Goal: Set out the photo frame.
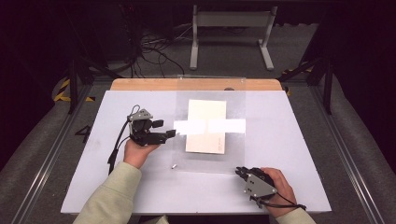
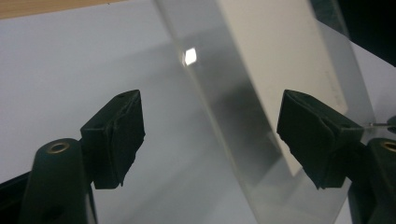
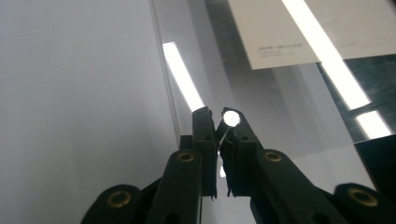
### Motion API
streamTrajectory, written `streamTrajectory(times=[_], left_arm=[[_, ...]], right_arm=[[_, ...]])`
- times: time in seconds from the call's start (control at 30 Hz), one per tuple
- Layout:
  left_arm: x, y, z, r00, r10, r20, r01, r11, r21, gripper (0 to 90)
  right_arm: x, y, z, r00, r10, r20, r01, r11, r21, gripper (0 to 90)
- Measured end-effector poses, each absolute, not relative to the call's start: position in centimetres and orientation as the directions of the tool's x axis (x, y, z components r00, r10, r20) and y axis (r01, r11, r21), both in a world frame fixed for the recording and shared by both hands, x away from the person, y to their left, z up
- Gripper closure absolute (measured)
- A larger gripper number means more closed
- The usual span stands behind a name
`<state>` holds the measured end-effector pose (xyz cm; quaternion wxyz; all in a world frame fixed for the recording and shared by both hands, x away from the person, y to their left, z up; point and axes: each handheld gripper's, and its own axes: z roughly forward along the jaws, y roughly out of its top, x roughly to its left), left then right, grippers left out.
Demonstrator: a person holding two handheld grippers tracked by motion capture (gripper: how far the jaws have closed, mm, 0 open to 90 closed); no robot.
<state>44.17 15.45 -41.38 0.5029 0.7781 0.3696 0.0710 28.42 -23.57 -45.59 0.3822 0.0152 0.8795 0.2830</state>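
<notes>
1. Small metal screw (image 3: 229,117): pinched between the closed jaws of the right hand-held gripper (image 3: 218,122), its round bright head catching light at the jaw tips, centre of the right gripper view.
2. Right hand-held gripper (image 1: 241,172): lower right of the high view, jaw tips at the near edge of the clear acrylic sheet (image 1: 210,86).
3. Second small screw (image 1: 173,166): loose on the table (image 1: 289,140), lower centre, just beside the sheet's near left corner.
4. White card (image 1: 206,126): under the sheet, centre.
5. Left hand-held gripper (image 1: 164,129): jaws wide apart, empty, left of the sheet.
6. Step judged: fastener picked up; next, carry it to a sheet corner, keeping the grip steady.
</notes>
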Motion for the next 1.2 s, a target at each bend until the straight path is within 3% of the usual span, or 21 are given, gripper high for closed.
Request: streamTrajectory(times=[0.03, 0.07, 0.13, 0.27, 0.47, 0.5, 0.67, 0.93, 1.03, 1.2], left_arm=[[44.2, 15.4, -41.4, 0.717, 0.646, -0.261, 0.504, -0.221, 0.835, 22.2], [44.4, 15.5, -41.3, 0.715, 0.642, -0.275, 0.506, -0.205, 0.838, 20.9], [44.6, 15.6, -41.2, 0.722, 0.627, -0.295, 0.499, -0.175, 0.849, 19.4], [44.5, 15.0, -39.9, 0.772, 0.574, -0.274, 0.448, -0.185, 0.875, 18.0], [45.2, 13.7, -38.4, 0.776, 0.583, -0.242, 0.439, -0.223, 0.87, 17.4], [45.4, 13.6, -38.3, 0.777, 0.583, -0.237, 0.437, -0.228, 0.87, 17.3], [46.7, 13.0, -38.5, 0.77, 0.564, -0.299, 0.494, -0.23, 0.839, 15.7], [47.7, 12.7, -36.5, 0.79, 0.538, -0.295, 0.445, -0.17, 0.879, 17.7], [47.7, 12.6, -35.1, 0.801, 0.538, -0.263, 0.406, -0.165, 0.899, 23.6], [47.0, 12.4, -34.3, 0.827, 0.53, -0.187, 0.336, -0.2, 0.921, 49.6]], right_arm=[[28.4, -23.6, -45.6, -0.707, 0.243, -0.664, -0.19, 0.839, 0.51, 85.0], [27.5, -23.2, -45.9, -0.657, 0.173, -0.734, -0.237, 0.877, 0.418, 84.9], [27.2, -23.1, -45.9, -0.641, 0.113, -0.759, -0.258, 0.9, 0.352, 84.9], [27.2, -23.0, -46.1, -0.634, 0.146, -0.759, -0.249, 0.891, 0.38, 84.8], [27.1, -23.1, -46.1, -0.63, 0.122, -0.767, -0.258, 0.899, 0.355, 84.9], [27.0, -22.9, -46.3, -0.611, 0.153, -0.777, -0.252, 0.893, 0.373, 84.8], [26.7, -22.8, -46.4, -0.596, 0.106, -0.796, -0.27, 0.907, 0.322, 84.8], [26.3, -22.6, -46.6, -0.561, 0.067, -0.825, -0.285, 0.92, 0.268, 84.7], [26.2, -22.5, -46.7, -0.546, 0.059, -0.836, -0.29, 0.923, 0.254, 84.7], [26.1, -22.6, -46.8, -0.543, 0.063, -0.837, -0.289, 0.922, 0.257, 84.6]])
